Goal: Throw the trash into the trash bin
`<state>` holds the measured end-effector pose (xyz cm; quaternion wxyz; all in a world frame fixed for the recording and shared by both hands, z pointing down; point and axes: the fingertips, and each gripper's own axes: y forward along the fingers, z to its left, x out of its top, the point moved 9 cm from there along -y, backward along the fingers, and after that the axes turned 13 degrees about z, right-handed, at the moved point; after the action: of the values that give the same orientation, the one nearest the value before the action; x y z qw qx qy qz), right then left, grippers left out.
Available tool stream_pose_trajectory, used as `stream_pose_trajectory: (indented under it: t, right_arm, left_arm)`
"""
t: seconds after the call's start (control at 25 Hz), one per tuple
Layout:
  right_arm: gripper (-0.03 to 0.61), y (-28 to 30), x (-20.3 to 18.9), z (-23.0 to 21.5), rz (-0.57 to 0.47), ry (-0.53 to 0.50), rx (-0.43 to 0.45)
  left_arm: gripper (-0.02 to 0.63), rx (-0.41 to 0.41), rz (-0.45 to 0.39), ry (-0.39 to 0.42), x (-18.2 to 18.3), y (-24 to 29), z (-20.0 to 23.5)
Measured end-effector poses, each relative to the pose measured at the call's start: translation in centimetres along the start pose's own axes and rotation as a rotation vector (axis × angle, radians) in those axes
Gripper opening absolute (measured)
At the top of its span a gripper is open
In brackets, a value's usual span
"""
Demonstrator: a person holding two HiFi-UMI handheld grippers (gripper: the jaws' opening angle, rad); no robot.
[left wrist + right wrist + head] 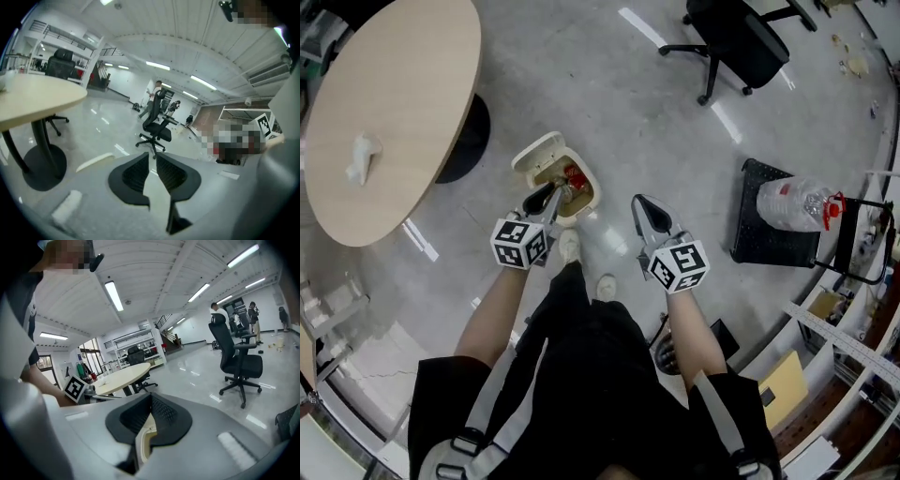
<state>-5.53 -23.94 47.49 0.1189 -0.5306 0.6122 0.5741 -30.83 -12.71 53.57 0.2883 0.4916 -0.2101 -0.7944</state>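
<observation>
In the head view a cream trash bin (596, 191) stands on the floor with its lid (538, 150) swung open, and something red (575, 175) lies inside. My left gripper (555, 192) hangs just over the bin's near edge. Its jaws stand a narrow gap apart with nothing between them (153, 155). To the right of the bin, over bare floor, my right gripper (639, 201) has its jaws shut on nothing (151, 395). A crumpled white tissue (363, 157) lies on the round wooden table (403, 84) at the left.
The table's black pedestal foot (473, 127) sits just left of the bin. A black office chair (736, 37) stands at the far right. A black cart (773, 234) carries a clear plastic bag (797, 202). The person's feet (570, 246) are right behind the bin.
</observation>
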Motion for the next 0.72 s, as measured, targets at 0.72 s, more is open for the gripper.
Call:
stream_pose_trajectory:
  t: [0.72]
  right_arm:
    - [0.005,-17.4,1.7,-0.4,-0.283,-0.111,-0.026]
  left_arm:
    - [0.003,0.029,-0.415,0.307,5.2,-12.6,-15.5]
